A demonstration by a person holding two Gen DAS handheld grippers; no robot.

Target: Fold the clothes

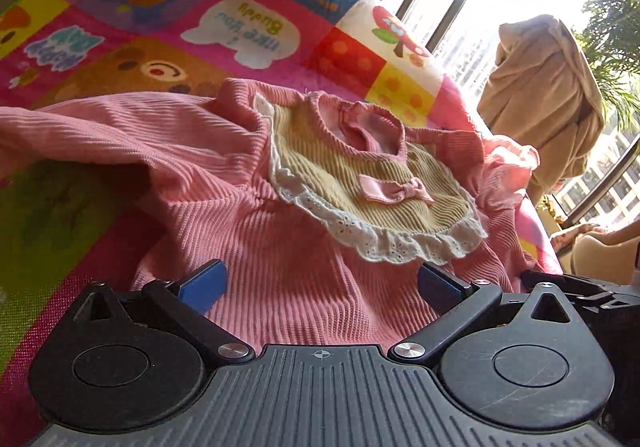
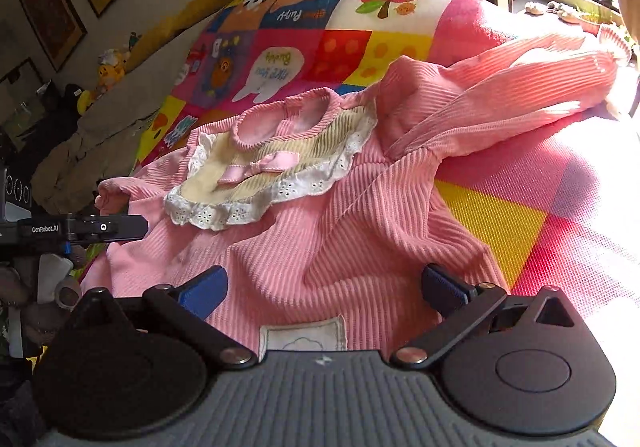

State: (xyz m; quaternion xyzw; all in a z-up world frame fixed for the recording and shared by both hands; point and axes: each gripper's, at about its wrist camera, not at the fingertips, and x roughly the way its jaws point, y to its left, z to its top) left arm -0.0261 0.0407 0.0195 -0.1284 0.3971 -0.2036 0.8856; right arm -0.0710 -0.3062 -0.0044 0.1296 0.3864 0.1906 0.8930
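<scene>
The pink top [image 2: 328, 231] lies rumpled on the patterned mat [image 2: 520, 215], unfolded; both hand-held grippers [image 1: 320, 283] [image 2: 324, 283] hover wide apart, empty, near its hem.

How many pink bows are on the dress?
1. The pink bow sits on the beige collar of the pink dress, below the neckline. Folds could hide others.
</scene>
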